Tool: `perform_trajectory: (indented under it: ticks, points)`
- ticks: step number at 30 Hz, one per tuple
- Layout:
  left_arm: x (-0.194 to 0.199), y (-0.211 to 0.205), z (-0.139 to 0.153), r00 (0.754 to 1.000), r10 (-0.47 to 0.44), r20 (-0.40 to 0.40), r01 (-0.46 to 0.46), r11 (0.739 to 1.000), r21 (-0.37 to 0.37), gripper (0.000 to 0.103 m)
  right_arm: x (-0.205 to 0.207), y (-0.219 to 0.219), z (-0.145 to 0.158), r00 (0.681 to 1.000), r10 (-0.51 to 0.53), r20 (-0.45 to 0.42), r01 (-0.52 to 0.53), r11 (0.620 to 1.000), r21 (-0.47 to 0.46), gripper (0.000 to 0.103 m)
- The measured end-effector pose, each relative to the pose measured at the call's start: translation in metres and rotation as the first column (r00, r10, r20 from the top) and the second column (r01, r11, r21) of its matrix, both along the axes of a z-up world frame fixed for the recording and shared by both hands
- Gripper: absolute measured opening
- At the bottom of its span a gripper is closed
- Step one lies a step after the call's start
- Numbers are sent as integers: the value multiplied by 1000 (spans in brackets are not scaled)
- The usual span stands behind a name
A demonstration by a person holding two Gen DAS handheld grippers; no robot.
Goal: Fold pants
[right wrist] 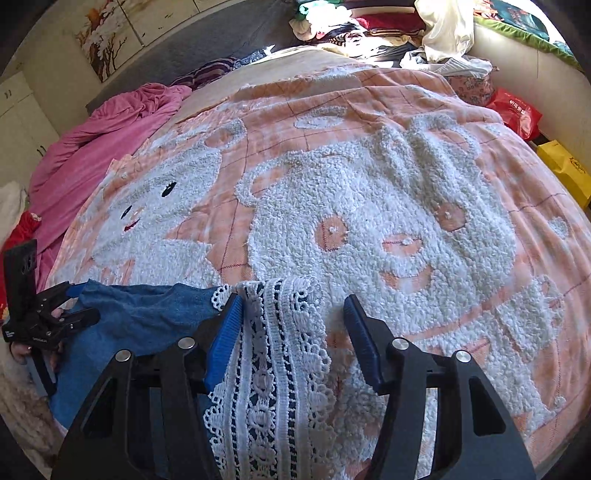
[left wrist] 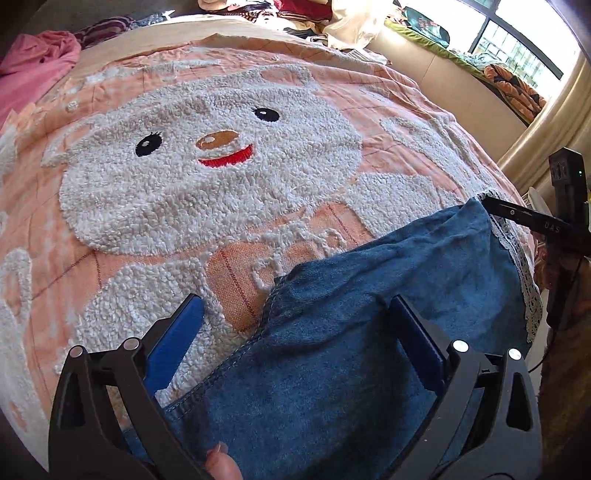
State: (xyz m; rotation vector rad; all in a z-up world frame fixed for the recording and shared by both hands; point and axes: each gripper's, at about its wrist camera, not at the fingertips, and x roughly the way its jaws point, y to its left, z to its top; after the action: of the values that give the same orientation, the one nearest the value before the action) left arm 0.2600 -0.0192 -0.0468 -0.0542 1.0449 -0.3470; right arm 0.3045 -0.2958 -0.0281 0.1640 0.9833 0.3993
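Blue denim pants [left wrist: 351, 332] with a white lace hem [left wrist: 517, 266] lie at the near edge of a bed. My left gripper [left wrist: 295, 325] is open, its blue-padded fingers straddling the denim edge near the seam. My right gripper [right wrist: 293, 325] is open over the lace hem [right wrist: 273, 369], with the denim [right wrist: 140, 325] to its left. The right gripper shows in the left wrist view [left wrist: 535, 221] at the far right, at the pants' far corner. The left gripper shows in the right wrist view [right wrist: 48, 321] at the left edge.
The bed is covered by an orange blanket [left wrist: 221, 166] with fluffy white bears. A pink sheet [right wrist: 110, 129] lies bunched at its far left. Piled clothes [right wrist: 369, 29] sit at the head. Red and yellow bags [right wrist: 517, 114] stand by the right wall.
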Motion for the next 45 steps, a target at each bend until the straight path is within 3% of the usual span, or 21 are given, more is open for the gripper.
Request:
perform_trajectory:
  ticks: [5, 7, 10, 12, 15, 18, 23, 29, 31, 33, 34, 42, 45]
  points:
    - [0, -12, -3, 1000, -3, 3, 3, 996, 87, 94, -4, 5, -2, 999, 28, 15, -29, 999, 42, 41]
    - [1, -14, -3, 1000, 1, -3, -1, 996, 91, 94, -7, 6, -1, 999, 41, 23, -43, 997, 66, 27]
    - [-2, -15, 0, 1000, 12, 17, -14, 996, 85, 91, -16, 11, 8, 996, 57, 70, -62, 996, 61, 21]
    - [-5, -15, 4, 999, 20, 42, -23, 996, 86, 61, -22, 15, 18, 992, 65, 107, -69, 997, 30, 20]
    - [-2, -12, 11, 998, 35, 58, -39, 997, 70, 31, -23, 15, 35, 985, 51, 164, -53, 999, 8, 20]
    - [4, -7, 11, 997, 53, 50, -55, 997, 48, 30, -14, 19, 39, 982, 60, 180, -52, 997, -48, 20]
    - [4, -7, 3, 995, 71, 73, -76, 995, 65, 31, 2, 32, 8, 992, 66, 106, -50, 987, -153, 20]
    - [3, -7, -1, 993, 72, 94, -78, 995, 63, 32, -2, 26, 10, 992, 15, 124, 6, 985, -170, 40]
    - [1, -7, 2, 993, 71, 99, -77, 995, 61, 37, -10, 21, 18, 990, -6, 143, 29, 987, -160, 40]
    - [-3, -7, 6, 992, 73, 106, -81, 994, 68, 66, -22, 13, 30, 985, -33, 172, 58, 988, -141, 47]
    - [-6, -7, 9, 991, 75, 112, -83, 994, 73, 72, -30, 9, 37, 980, -46, 193, 71, 990, -125, 57]
    - [-40, -8, 41, 983, 42, 176, -49, 998, 36, 93, -91, -15, 68, 965, -122, 233, 130, 991, -15, 65]
    - [-49, -11, 54, 984, 18, 178, -20, 1000, 10, 94, -114, -20, 74, 960, -140, 244, 144, 990, 0, 67]
